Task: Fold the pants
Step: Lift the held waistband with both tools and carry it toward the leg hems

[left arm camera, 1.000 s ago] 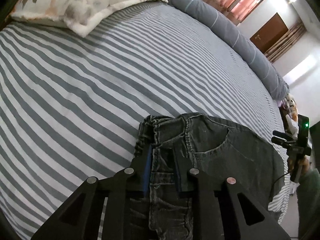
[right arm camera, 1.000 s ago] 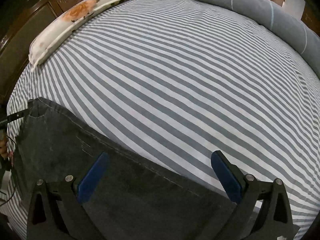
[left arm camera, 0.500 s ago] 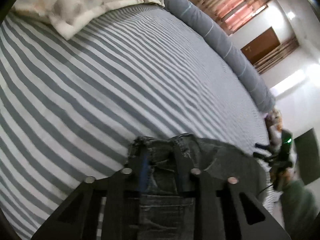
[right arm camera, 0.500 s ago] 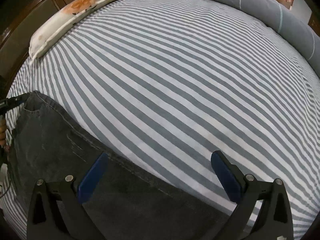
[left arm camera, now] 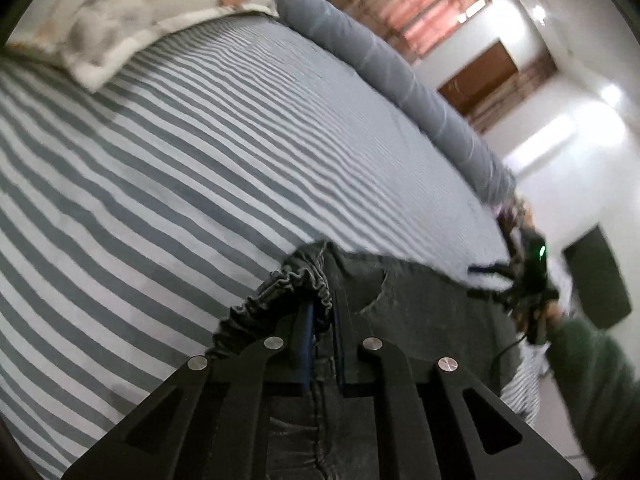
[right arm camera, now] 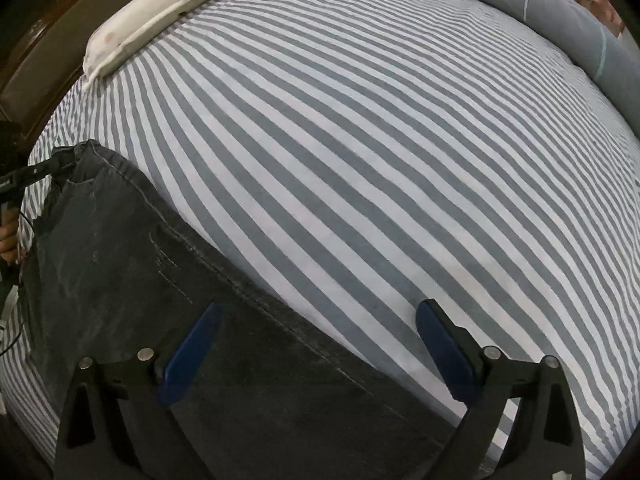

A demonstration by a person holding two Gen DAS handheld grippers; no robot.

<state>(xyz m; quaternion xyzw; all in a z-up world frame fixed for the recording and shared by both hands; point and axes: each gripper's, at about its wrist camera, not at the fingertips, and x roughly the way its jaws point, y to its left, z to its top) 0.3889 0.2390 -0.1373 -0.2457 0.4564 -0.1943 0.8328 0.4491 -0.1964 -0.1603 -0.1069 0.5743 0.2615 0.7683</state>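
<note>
Dark grey jeans [left arm camera: 420,312] lie flat near the front edge of the striped bed. My left gripper [left arm camera: 322,312] is closing, and its blue pads pinch the gathered elastic waistband [left arm camera: 288,284], which bunches up between them. In the right wrist view the pants [right arm camera: 120,280] run diagonally from the waist corner at the left towards the bottom. My right gripper [right arm camera: 320,312] hovers wide over their long seamed edge. Its jaws are closing a little, with the left pad over denim and the right pad over the sheet. The left gripper [right arm camera: 24,176] shows at the waist corner.
The grey-and-white striped sheet [right arm camera: 360,140] covers the bed. A floral pillow [left arm camera: 120,20] lies at the head and a long grey bolster [left arm camera: 380,60] along the far side. A wooden headboard [right arm camera: 40,40] is at the left. A green sleeve [left arm camera: 592,380] holds the right gripper [left arm camera: 528,280].
The left jaws have narrowed onto the waistband, which now bunches up and lifts a little. The left view has tilted. The right gripper has sunk slightly towards the pants.
</note>
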